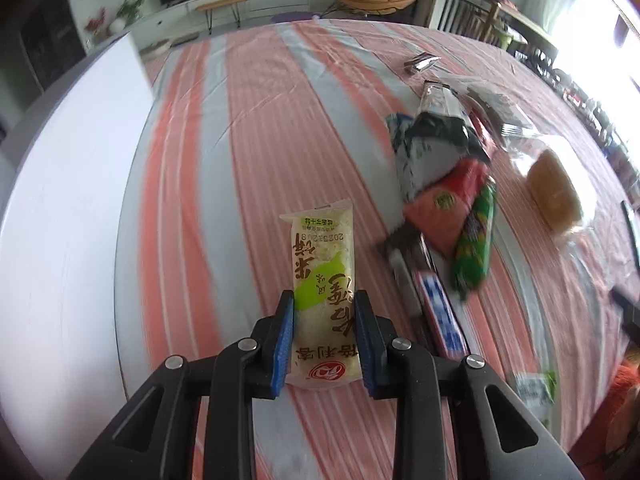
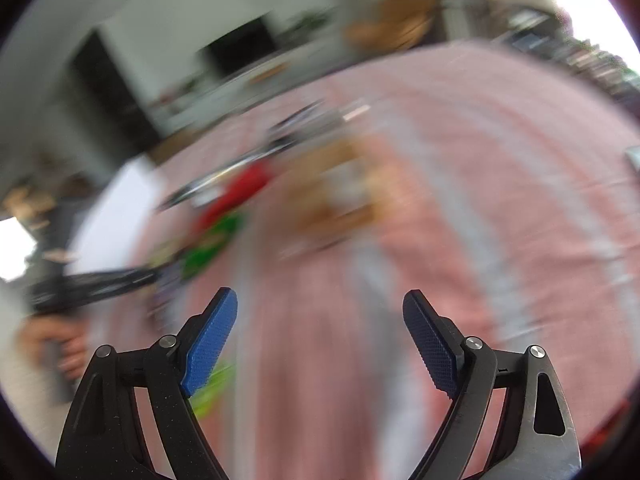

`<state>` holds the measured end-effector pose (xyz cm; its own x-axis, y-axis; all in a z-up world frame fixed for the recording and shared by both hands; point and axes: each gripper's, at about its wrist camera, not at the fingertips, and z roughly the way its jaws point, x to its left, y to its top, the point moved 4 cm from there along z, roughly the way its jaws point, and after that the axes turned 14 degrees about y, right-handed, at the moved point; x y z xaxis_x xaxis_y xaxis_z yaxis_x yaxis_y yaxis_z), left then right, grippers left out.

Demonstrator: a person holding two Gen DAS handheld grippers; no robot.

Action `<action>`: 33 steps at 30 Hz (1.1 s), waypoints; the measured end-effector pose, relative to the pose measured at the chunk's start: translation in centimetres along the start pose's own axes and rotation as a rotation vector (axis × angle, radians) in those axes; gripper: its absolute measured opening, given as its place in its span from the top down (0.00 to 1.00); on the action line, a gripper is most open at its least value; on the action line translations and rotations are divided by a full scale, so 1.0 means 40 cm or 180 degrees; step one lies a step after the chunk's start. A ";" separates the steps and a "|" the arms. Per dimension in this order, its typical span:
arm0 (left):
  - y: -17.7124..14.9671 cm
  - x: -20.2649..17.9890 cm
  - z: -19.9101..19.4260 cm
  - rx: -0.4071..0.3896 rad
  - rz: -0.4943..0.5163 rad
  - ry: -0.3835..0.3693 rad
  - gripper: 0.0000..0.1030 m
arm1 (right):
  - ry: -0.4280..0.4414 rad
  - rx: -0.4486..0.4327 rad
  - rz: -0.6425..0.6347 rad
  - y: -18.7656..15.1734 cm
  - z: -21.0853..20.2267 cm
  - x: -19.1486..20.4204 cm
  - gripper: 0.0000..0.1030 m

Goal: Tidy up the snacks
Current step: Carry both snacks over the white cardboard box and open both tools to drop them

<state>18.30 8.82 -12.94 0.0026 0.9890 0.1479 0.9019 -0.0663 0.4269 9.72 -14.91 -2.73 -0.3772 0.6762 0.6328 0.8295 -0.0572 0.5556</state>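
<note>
A: Where's the rice cracker packet (image 1: 324, 292)?
B: Clamped lengthwise in the left gripper (image 1: 324, 336), over the striped table (image 1: 248, 128) near its left edge, clear of the snack pile (image 1: 444, 196), probably for sorting.
A: The right gripper (image 2: 320, 336)?
B: Spread wide, empty.

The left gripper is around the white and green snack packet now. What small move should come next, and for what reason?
Probably lift the packet a little off the striped cloth. The left gripper has its blue pads against both long sides of the packet, so the grip looks made. The other snacks lie apart to the right, so a short lift should disturb nothing. The right gripper is open and empty.
</note>
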 end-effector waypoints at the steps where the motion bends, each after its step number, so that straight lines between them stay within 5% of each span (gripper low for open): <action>1: -0.014 0.004 -0.011 -0.0006 -0.0044 -0.0053 0.73 | 0.0299 0.0282 -0.0173 -0.015 0.026 0.042 0.16; 2: -0.031 0.007 -0.023 -0.0012 -0.0096 -0.0119 0.73 | 0.0431 0.0613 -0.0460 -0.036 0.058 0.091 0.16; 5: -0.084 0.013 -0.064 -0.0022 -0.0259 -0.0330 0.73 | 0.0094 0.1283 -0.1286 -0.086 0.154 0.172 0.16; 9: -0.125 0.012 -0.137 -0.0127 -0.0337 -0.0494 0.73 | -0.0093 0.1607 -0.1370 -0.073 0.242 0.160 0.19; 10: -0.131 0.015 -0.163 -0.0179 -0.0340 -0.0518 0.73 | -0.0122 0.1684 -0.1324 -0.067 0.259 0.153 0.23; 12: -0.138 0.024 -0.213 -0.0291 -0.0351 -0.0556 0.73 | -0.0341 0.1769 -0.1496 -0.056 0.271 0.156 0.48; 14: -0.138 0.034 -0.248 -0.0383 -0.0357 -0.0577 0.73 | -0.0333 0.1858 -0.1423 -0.050 0.274 0.152 0.48; 17: -0.143 0.052 -0.299 -0.0503 -0.0419 -0.0626 0.73 | -0.0380 0.1769 -0.1244 -0.028 0.243 0.134 0.48; 24: -0.145 0.117 -0.409 -0.0743 -0.0687 -0.0794 0.73 | -0.0014 0.1123 -0.0701 0.074 0.159 0.153 0.48; 33: -0.182 0.278 -0.521 -0.1048 -0.0903 -0.0444 0.73 | 0.0381 0.0803 -0.0697 0.119 0.161 0.333 0.48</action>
<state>2.77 17.55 4.21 -0.1462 0.9810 -0.1279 0.6900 0.1937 0.6974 11.28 -1.43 4.88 -0.5906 0.5607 0.5803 0.7935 0.2730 0.5439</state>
